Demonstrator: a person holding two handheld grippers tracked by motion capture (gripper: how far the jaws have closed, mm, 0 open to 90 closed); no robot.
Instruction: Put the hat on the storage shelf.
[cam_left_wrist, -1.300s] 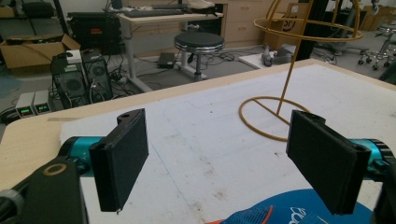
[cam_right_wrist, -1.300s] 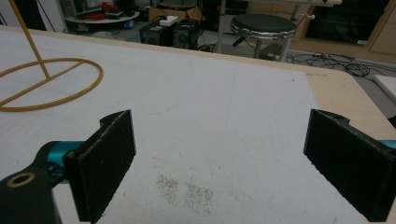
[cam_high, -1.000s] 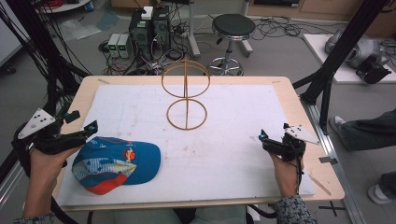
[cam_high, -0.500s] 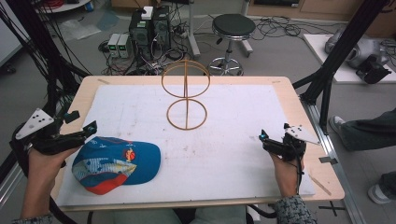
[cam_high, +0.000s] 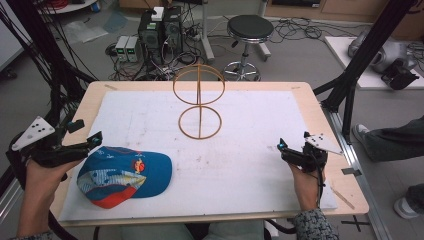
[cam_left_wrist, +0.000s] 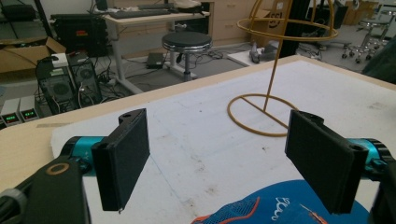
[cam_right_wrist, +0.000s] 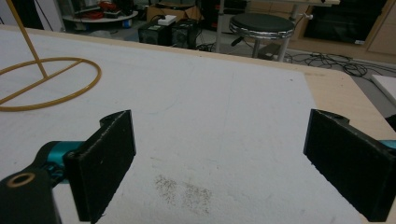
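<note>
A blue cap (cam_high: 125, 174) with a red-edged brim lies on the white mat near the front left of the table. My left gripper (cam_high: 87, 131) hovers just left of it and slightly above, open and holding nothing. In the left gripper view the cap (cam_left_wrist: 275, 210) sits low between the wide-apart jaws of that gripper (cam_left_wrist: 219, 163). A yellow wire stand (cam_high: 199, 105), with a base ring and a hoop on a pole, rises at the middle back. The stand (cam_left_wrist: 262, 114) lies beyond the left gripper's jaws. My right gripper (cam_high: 293, 140) is open over bare mat at the front right. Between the right gripper's (cam_right_wrist: 224, 172) jaws there is only mat, with the stand's base ring (cam_right_wrist: 46, 84) far to the left.
The white mat (cam_high: 250, 130) covers most of the wooden table (cam_high: 330, 145). Black frame posts (cam_high: 350, 85) stand at both sides of the table. On the floor behind are a round stool (cam_high: 249, 30) and computer boxes (cam_high: 160, 30). A person's leg (cam_high: 395, 140) is off the right edge.
</note>
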